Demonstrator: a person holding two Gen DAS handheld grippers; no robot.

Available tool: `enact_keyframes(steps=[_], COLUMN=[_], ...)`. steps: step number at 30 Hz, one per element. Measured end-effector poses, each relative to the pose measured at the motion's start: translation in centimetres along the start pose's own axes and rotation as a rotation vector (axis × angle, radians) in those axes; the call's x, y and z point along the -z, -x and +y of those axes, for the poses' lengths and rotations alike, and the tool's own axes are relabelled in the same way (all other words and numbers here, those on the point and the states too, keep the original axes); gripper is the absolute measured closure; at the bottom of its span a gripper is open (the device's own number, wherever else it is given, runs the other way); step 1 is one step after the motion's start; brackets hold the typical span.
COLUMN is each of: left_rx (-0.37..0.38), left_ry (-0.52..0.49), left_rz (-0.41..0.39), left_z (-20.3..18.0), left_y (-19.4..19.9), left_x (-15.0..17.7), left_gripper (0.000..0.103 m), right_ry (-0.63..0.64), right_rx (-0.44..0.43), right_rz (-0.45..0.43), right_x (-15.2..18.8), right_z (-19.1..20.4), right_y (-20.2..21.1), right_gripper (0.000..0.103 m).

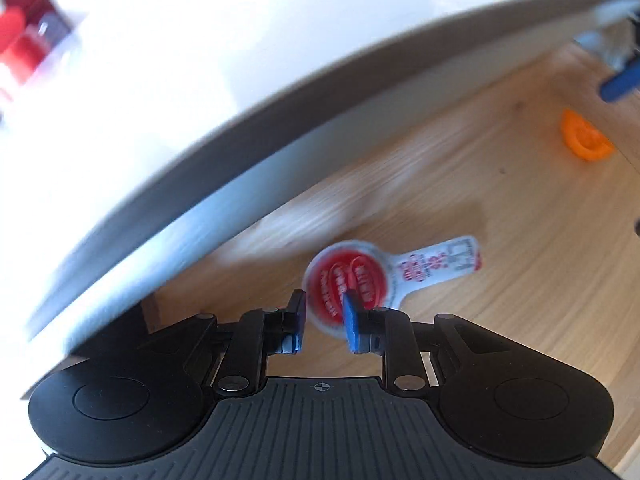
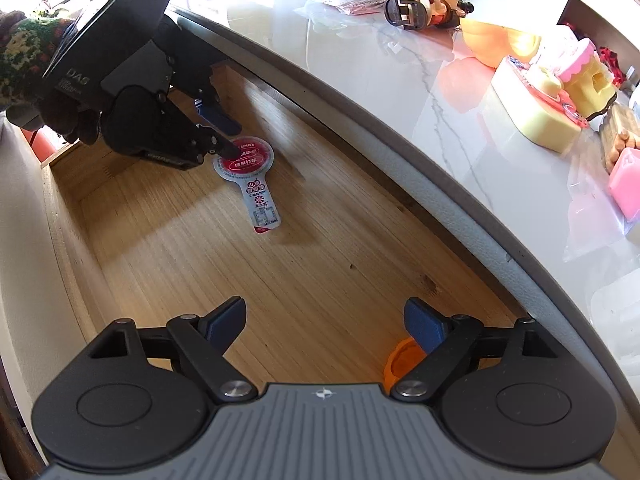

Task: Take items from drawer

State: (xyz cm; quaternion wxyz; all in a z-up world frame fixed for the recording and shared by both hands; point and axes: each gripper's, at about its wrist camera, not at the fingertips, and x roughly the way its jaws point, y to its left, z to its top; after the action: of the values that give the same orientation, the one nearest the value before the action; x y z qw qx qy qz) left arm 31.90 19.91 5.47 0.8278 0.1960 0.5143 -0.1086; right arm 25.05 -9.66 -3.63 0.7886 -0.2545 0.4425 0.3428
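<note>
A flat packet with a round red disc and a white printed tab lies on the wooden drawer floor. My left gripper is at the disc end, open by a narrow gap. One fingertip overlaps the red disc and the other sits just past its edge. A small orange cap rests near the drawer's other end. My right gripper hovers wide open over the floor, its right finger above the cap, with nothing between its fingers.
The white marble countertop overhangs the drawer's far side and holds several toys, packets and a pink block. The drawer's wooden walls bound the left and near sides. A gloved hand holds the left gripper.
</note>
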Motion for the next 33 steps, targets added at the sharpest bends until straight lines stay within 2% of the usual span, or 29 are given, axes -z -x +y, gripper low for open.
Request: enact_keyframes(steps=[2, 9, 11, 15, 18, 22, 24, 26, 28, 30, 31, 33], left_rx=[0.024, 0.185, 0.17, 0.168, 0.249, 0.411, 0.435, 0.362, 0.277, 0.261, 0.259, 0.251], left_ry=[0.07, 0.383, 0.383, 0.28, 0.149, -0.05, -0.113, -0.226, -0.338, -0.418, -0.467, -0.584], left_rz=[0.003, 0.011, -0.01, -0.049, -0.055, 0.0, 0.006, -0.038, -0.106, -0.153, -0.169, -0.184], left_z=[1.1, 5.3, 5.3, 4.1, 2.0, -1.6, -2.6, -3.8, -4.6, -5.1, -5.6, -8.6], left_y=[0.1, -0.4, -0.2, 0.3, 0.9, 1.9, 2.9, 4.6, 5.6, 6.7, 5.8, 5.3], left_x=[0.0, -0.1, -0.4, -1.6, -2.5, -2.8, -2.7, -2.6, -1.2, -0.7, -1.4, -0.9], left_gripper=[0.077, 0.077, 0.077, 0.074, 0.074, 0.073, 0.074, 0.074, 0.075, 0.074, 0.074, 0.072], right_ry=[-0.001, -0.001, -0.001, 0.001, 0.0, -0.006, -0.006, 0.0, -0.023, -0.038, -0.054, -0.097], right_rx=[0.0, -0.001, -0.002, -0.003, -0.004, -0.007, -0.005, 0.03, 0.028, 0.046, 0.048, 0.042], right_rz=[0.001, 0.002, 0.001, 0.003, 0.002, -0.003, -0.007, -0.01, -0.009, -0.04, -0.052, -0.063], right_x=[-0.1, -0.2, -0.3, -0.4, -0.5, -0.3, -0.2, 0.0, 0.3, 0.8, 1.2, 2.1], right_z=[0.0, -0.1, 0.1, 0.2, 0.2, 0.1, 0.0, -0.2, -0.8, -1.2, -1.6, -2.5], right_y=[-0.1, -0.2, -0.4, -0.3, -0.1, -0.4, -0.1, 1.0, 2.5, 4.5, 5.5, 7.1], right_gripper=[0.016, 0.015, 0.015, 0.014, 0.014, 0.014, 0.014, 0.014, 0.005, 0.002, 0.001, 0.0])
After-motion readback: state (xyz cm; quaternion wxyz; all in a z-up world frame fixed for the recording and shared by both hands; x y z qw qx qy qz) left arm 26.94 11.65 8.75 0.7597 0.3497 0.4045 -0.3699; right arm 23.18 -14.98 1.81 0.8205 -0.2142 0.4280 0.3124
